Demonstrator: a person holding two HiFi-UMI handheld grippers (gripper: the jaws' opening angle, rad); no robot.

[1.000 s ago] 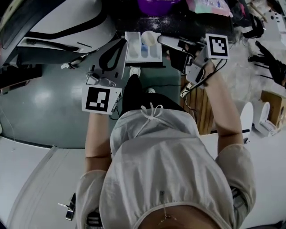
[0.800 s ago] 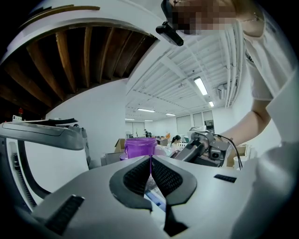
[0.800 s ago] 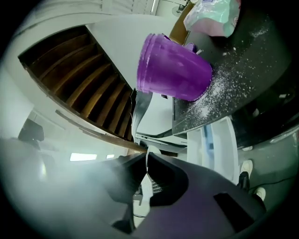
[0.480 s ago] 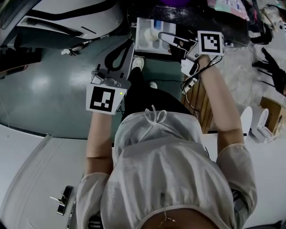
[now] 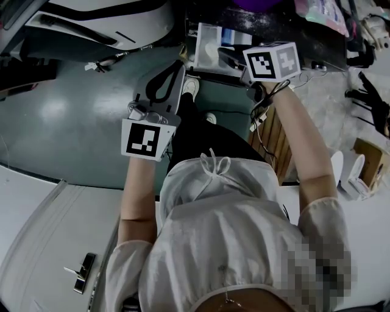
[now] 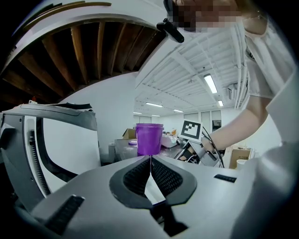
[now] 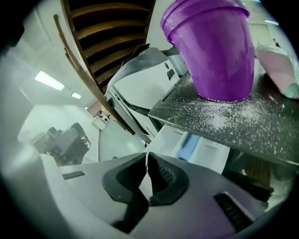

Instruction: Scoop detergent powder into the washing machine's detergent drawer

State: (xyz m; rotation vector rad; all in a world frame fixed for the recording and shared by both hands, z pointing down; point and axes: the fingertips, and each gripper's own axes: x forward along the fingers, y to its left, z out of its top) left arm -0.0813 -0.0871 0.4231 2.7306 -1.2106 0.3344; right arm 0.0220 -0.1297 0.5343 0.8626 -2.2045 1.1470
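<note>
The detergent drawer (image 5: 206, 38) stands pulled out of the washing machine; it is white with a blue middle compartment (image 7: 189, 144). A purple bucket (image 7: 210, 51) sits on the machine's speckled top (image 7: 243, 121), where white powder is scattered. My right gripper (image 5: 220, 53) reaches over the drawer's near right side. Its pads meet, with only a thin pale sliver between them (image 7: 147, 156). My left gripper (image 5: 179, 63) hangs just left of the drawer, shut on nothing (image 6: 150, 158). I see no scoop in any view.
The washing machine's white body and open door (image 5: 91, 24) fill the upper left. Below the drawer is grey-green floor (image 5: 55, 116), with the person's shoes on it. A pink packet (image 5: 320, 12) lies on the machine top. Boxes and white containers (image 5: 356, 170) stand to the right.
My right gripper has moved left, closer over the drawer, and its marker cube has turned. The left gripper has hardly shifted. The head view has drifted.
</note>
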